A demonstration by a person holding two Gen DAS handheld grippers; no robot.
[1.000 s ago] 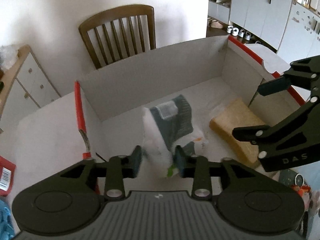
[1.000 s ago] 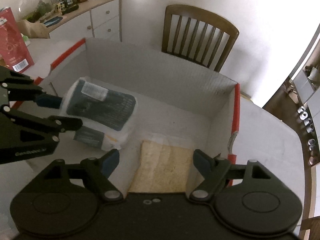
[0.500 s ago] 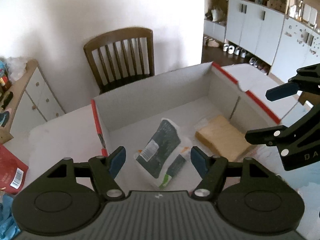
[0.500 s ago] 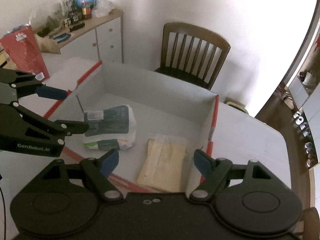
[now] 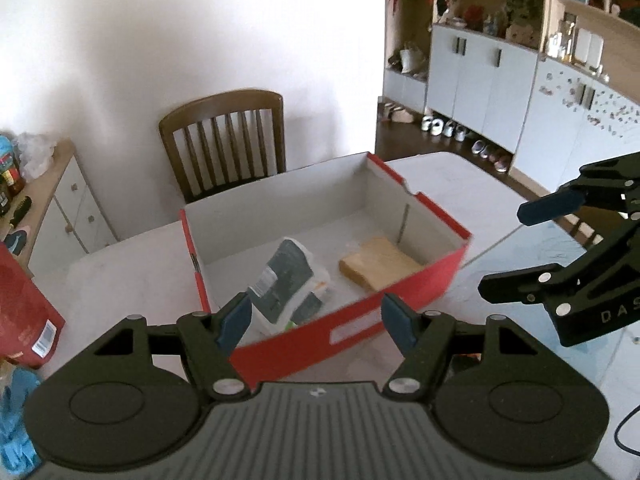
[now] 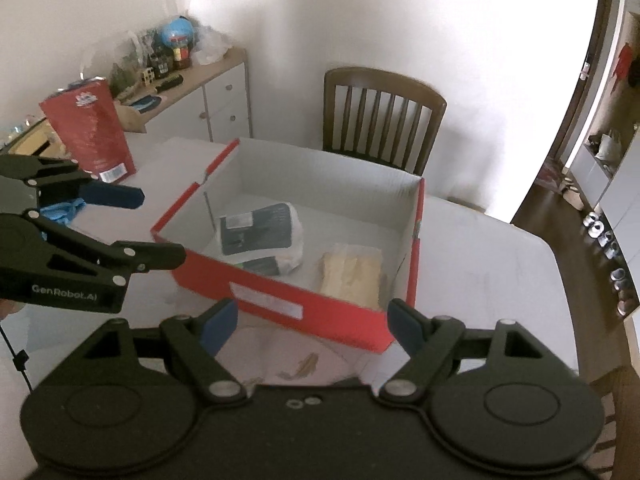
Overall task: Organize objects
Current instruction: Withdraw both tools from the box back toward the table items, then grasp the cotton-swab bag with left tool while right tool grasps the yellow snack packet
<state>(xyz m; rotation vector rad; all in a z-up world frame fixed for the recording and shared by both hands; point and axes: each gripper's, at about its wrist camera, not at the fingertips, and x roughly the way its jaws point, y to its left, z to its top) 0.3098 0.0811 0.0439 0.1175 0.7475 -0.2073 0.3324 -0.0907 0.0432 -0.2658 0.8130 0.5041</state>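
Since a second ago my left gripper let go of the dark packet and pulled back; both it and my right gripper gape empty. Packet lies mid-frame inside the red box, beside a tan slab. It looks soft, crinkly, light (pinch an edge). White table, wooden chair at upper centre.

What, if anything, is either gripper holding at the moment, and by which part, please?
Nothing is held. The left gripper and the right gripper are both open and empty, outside the red box; the white packet lies inside it.
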